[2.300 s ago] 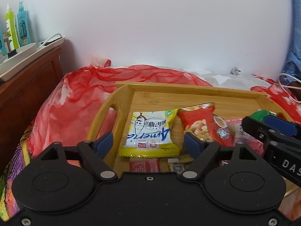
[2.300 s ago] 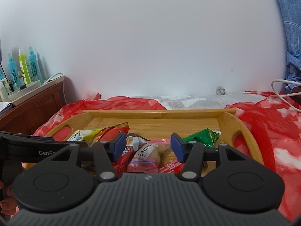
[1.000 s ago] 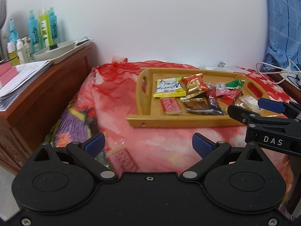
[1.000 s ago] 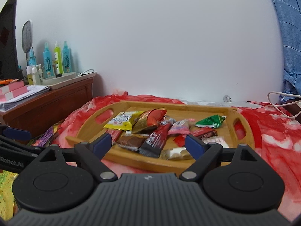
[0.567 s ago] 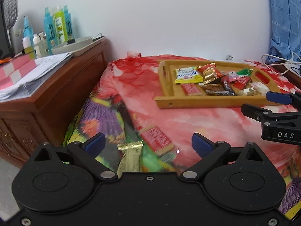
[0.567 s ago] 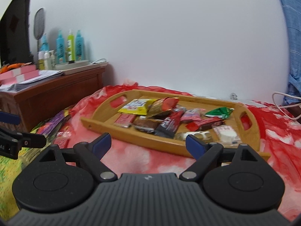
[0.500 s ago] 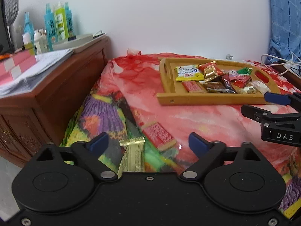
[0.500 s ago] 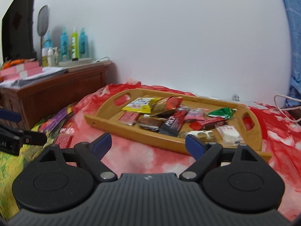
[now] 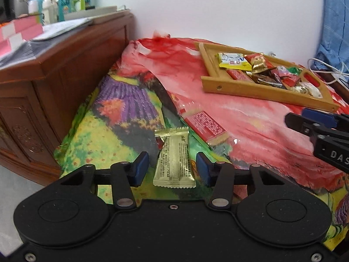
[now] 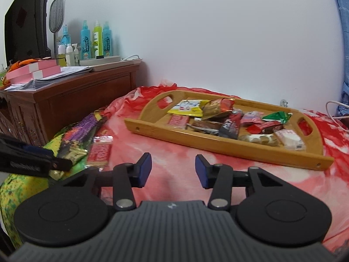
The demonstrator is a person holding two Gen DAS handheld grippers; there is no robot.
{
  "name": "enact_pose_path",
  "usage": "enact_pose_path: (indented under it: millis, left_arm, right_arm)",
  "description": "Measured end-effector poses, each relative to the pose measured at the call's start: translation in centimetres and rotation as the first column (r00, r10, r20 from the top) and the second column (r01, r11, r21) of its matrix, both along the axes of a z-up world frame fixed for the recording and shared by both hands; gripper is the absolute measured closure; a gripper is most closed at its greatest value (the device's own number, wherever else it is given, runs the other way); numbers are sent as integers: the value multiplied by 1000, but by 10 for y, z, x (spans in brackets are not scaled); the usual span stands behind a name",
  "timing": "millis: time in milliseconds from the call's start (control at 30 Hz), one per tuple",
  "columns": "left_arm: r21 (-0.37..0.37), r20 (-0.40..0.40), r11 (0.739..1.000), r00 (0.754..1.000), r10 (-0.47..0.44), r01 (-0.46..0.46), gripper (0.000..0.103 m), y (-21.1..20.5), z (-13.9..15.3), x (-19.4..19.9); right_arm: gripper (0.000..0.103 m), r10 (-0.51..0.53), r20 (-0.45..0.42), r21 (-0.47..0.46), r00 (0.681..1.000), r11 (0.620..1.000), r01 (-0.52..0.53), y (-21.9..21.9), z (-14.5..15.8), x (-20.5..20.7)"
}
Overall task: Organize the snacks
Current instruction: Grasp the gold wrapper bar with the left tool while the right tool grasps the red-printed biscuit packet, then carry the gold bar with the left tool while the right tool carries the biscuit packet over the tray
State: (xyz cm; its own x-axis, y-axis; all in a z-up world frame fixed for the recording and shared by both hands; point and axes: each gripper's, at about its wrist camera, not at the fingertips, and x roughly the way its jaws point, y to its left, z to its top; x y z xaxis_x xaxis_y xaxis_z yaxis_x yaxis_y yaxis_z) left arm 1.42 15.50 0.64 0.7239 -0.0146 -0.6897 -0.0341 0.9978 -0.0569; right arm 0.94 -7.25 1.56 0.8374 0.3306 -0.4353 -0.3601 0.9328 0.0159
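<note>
A gold snack packet point(image 9: 173, 157) lies on the flowered bed cover, between the fingers of my left gripper point(image 9: 172, 169). The jaws are closing and the pads stand just clear of the packet's sides. A red wafer packet point(image 9: 205, 126) lies just beyond it, where the red cloth begins. Farther back a wooden tray point(image 9: 250, 88) holds several snack packets. My right gripper point(image 10: 173, 168) hovers over the red cloth short of the tray point(image 10: 229, 147), its jaws closing on nothing. Each gripper shows in the other's view: the right gripper point(image 9: 298, 118) and the left gripper point(image 10: 56, 158).
A dark wooden cabinet point(image 10: 72, 96) stands left of the bed, topped with papers, pink boxes and bottles point(image 10: 96, 39). A white wall runs behind. A white cable point(image 9: 327, 67) and blue fabric point(image 9: 336, 32) sit at the far right. The bed's edge drops off at the left.
Both grippers drew back from the tray toward the near left of the bed. Both sets of jaws narrowed. The gold packet now lies between the left fingers.
</note>
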Motion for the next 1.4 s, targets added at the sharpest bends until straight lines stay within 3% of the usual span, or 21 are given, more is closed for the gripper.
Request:
enact_pose_path:
  millis: [133, 233, 667, 767, 1000, 1400]
  left_arm:
    - [-10, -6, 1000, 1000, -25, 25, 69, 4, -2, 5]
    - [-22, -2, 1000, 1000, -12, 11, 71, 9, -2, 7]
    - [-75, 45, 994, 996, 79, -75, 71, 26, 7, 4]
    - [-87, 59, 993, 995, 85, -80, 72, 27, 11, 5]
    - [-56, 111, 994, 989, 99, -93, 72, 23, 16, 2]
    - [-70, 101, 990, 987, 128, -122, 72, 30, 16, 3]
  right_arm:
    - [54, 6, -17, 3, 1000, 1000, -6, 17, -2, 2]
    - [54, 18, -30, 5, 999, 1000, -18, 29, -3, 4]
    - [54, 59, -61, -2, 996, 998, -59, 68, -11, 12]
    - [50, 75, -62, -5, 995, 997, -75, 74, -13, 14]
    - [49, 92, -90, 4, 992, 996, -92, 84, -16, 21]
    - [49, 125, -115, -11, 986, 992, -127, 102, -23, 30]
